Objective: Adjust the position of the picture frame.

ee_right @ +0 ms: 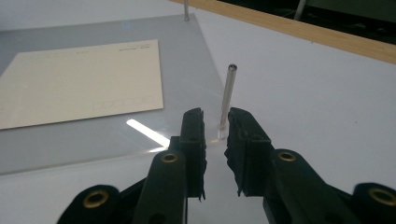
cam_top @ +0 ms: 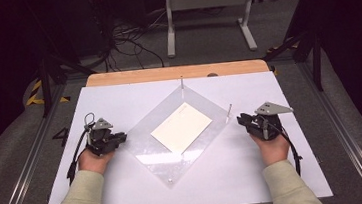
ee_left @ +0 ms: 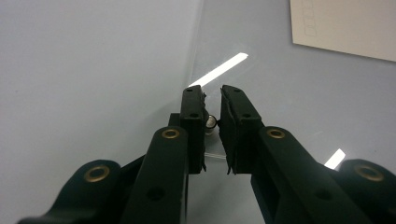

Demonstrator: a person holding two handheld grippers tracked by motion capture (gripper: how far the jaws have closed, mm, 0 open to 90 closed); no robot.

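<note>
Light: bright overhead on the white table [cam_top: 256, 175], dark surroundings
Glare: white streaks on the clear sheet [ee_left: 243, 93], one in each gripper view
Focus: near jaws soft
Shadows: faint
Detail: high view grainy, low resolution

Tongs [ee_left: 212, 105] (slightly parted) around small pin [ee_left: 211, 122]

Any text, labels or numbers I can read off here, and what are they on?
No text can be read.
Cream card: faint print near its top edge and a row of pale boxes lower down, all too small and blurred.
Left gripper, right gripper: no markings visible.
</note>
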